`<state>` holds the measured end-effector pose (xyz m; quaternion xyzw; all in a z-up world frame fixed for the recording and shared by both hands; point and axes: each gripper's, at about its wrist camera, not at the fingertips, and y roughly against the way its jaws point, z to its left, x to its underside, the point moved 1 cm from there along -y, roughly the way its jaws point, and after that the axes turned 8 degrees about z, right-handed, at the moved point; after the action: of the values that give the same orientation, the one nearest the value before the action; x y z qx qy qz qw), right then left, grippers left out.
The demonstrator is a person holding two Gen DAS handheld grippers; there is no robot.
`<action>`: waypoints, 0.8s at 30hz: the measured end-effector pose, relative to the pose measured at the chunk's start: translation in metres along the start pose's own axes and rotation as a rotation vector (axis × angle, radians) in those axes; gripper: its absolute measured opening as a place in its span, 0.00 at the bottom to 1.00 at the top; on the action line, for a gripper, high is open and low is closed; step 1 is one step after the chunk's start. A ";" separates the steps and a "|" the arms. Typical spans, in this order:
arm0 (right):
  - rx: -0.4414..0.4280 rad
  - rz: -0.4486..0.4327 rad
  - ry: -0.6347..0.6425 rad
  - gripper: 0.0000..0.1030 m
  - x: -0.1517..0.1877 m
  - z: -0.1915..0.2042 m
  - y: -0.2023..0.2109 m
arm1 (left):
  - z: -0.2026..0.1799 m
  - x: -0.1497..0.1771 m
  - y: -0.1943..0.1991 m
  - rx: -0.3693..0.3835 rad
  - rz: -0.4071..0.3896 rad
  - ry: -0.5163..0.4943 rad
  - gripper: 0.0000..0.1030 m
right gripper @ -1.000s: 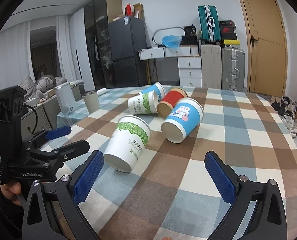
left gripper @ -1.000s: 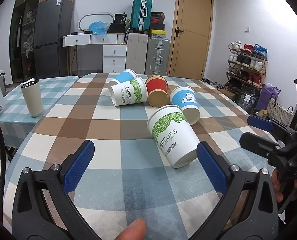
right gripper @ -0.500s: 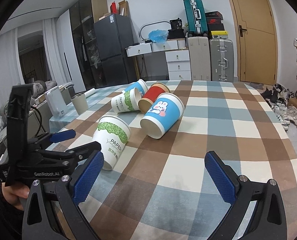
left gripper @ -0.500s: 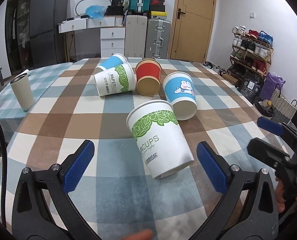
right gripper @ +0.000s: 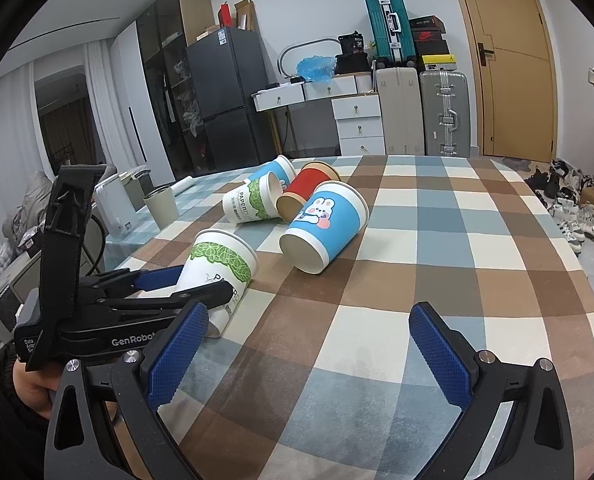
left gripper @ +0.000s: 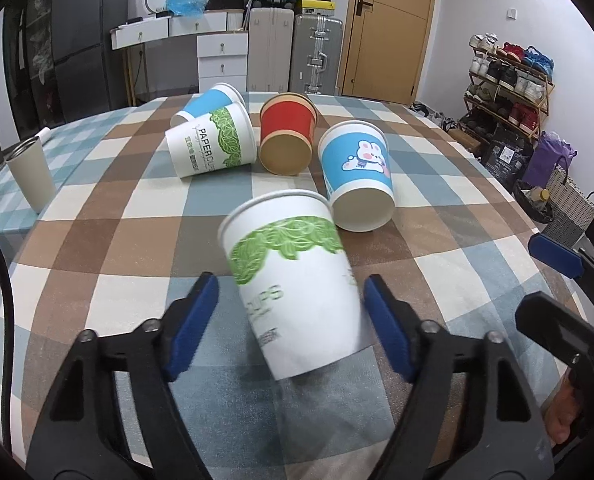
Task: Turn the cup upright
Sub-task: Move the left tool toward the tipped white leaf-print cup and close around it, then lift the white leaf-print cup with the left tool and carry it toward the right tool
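Note:
A white paper cup with a green leaf band lies on its side on the checked table, mouth facing away. My left gripper straddles its lower body, blue pads on either side with small gaps showing; it is open. The cup and the left gripper also show in the right wrist view. My right gripper is open and empty above the table's near part, to the right of that cup.
Several other cups lie on their sides farther back: a blue rabbit cup, a red cup, a white and green cup and a blue cup. A grey tumbler stands upright at the left.
My left gripper has moved forward onto the leaf cup and its jaws have narrowed around it. My right gripper has hardly moved.

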<state>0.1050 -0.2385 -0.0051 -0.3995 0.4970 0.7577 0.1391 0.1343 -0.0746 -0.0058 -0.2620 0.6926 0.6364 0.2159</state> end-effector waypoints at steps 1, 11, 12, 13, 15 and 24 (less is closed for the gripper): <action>0.003 -0.001 0.002 1.00 0.000 0.000 0.000 | 0.000 0.000 0.000 0.008 0.004 0.001 0.62; -0.030 -0.003 0.000 1.00 0.003 0.005 -0.002 | 0.004 0.000 0.009 0.039 -0.012 0.038 0.55; -0.032 -0.001 0.004 1.00 0.003 0.007 -0.003 | 0.006 0.001 0.013 0.040 -0.020 0.041 0.55; -0.032 0.000 0.008 1.00 0.004 0.009 -0.004 | 0.006 0.001 0.017 0.041 -0.024 0.043 0.55; -0.037 0.000 0.017 1.00 0.005 0.012 -0.004 | 0.009 0.003 0.026 0.043 -0.040 0.049 0.55; -0.054 0.003 0.033 1.00 0.011 0.024 -0.003 | 0.020 0.023 0.071 0.049 -0.105 0.057 0.55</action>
<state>0.0890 -0.2185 -0.0112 -0.4147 0.4793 0.7643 0.1192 0.0705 -0.0533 0.0328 -0.3105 0.6993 0.5993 0.2354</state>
